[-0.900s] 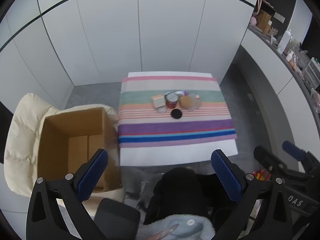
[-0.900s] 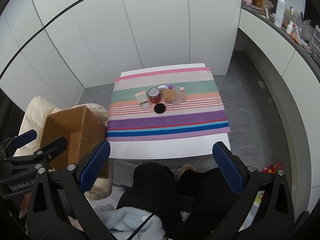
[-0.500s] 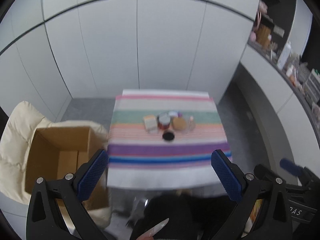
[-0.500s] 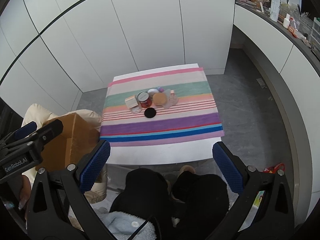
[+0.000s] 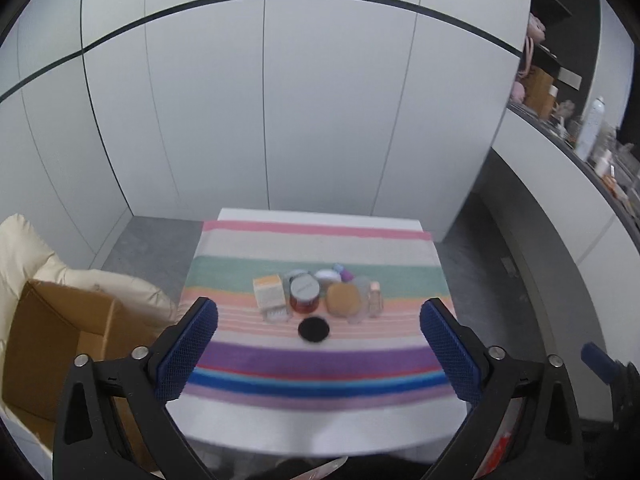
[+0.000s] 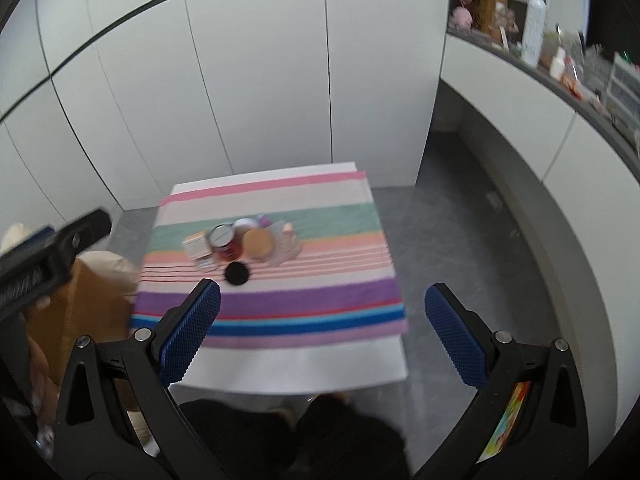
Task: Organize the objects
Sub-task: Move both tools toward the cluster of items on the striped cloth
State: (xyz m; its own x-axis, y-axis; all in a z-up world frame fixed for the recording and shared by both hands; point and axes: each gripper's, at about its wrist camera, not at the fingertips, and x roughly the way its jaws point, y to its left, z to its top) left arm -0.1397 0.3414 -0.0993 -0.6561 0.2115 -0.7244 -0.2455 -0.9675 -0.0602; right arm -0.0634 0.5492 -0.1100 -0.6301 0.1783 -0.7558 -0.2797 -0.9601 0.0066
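Note:
A cluster of small items sits mid-table on a striped cloth (image 5: 320,360): a cream carton (image 5: 269,292), a red jar (image 5: 305,298), a tan round lid (image 5: 343,299), a clear bottle with a pink cap (image 5: 375,298) and a black disc (image 5: 314,329). The same cluster shows in the right wrist view, with the red jar (image 6: 228,246) and black disc (image 6: 237,273). My left gripper (image 5: 319,348) is open and empty, short of the table. My right gripper (image 6: 322,336) is open and empty, above the table's near edge.
An open cardboard box (image 5: 52,344) rests on a cream cushion (image 5: 24,248) left of the table. White cabinet doors (image 5: 280,120) stand behind. A curved counter with bottles (image 6: 536,24) runs along the right. The person's dark legs (image 6: 320,436) are below.
Both grippers have tilted up and moved forward toward the table. The view has risen from the person's lap to the table and cabinets. Both stay open.

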